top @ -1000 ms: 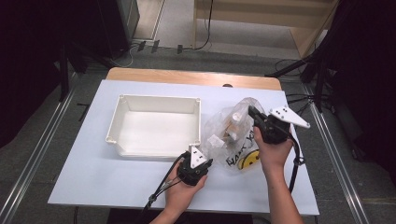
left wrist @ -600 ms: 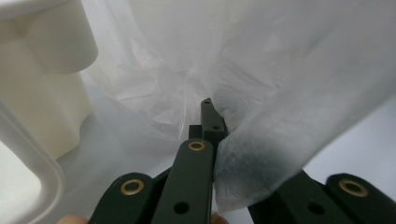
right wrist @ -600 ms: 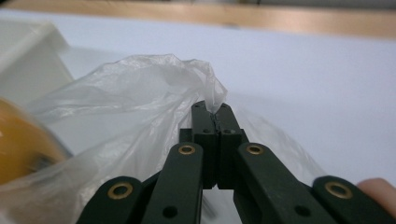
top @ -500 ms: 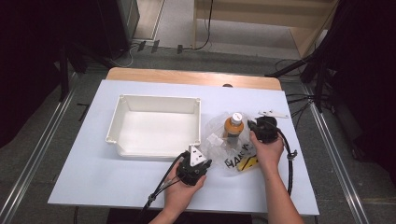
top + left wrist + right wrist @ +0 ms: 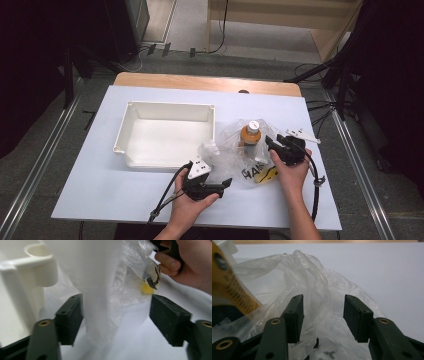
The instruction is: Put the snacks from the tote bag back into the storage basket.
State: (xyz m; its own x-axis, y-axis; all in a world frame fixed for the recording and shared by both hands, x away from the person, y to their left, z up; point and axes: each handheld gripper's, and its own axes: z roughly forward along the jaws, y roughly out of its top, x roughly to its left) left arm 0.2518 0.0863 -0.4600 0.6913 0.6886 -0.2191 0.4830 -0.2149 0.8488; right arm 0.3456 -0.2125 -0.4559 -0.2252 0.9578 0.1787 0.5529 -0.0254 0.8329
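Since the earlier frame the right gripper (image 5: 274, 145) has dropped beside the plastic bag (image 5: 235, 155), at the tray's (image 5: 131, 112) 3 o'clock. Both jaws have just opened, film between, unpinched. The left gripper (image 5: 222, 184) lies level.

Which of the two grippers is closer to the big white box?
The left gripper, in the hand at the bottom middle. It sits just below the white box's front wall, while the right gripper is across the plastic bag.
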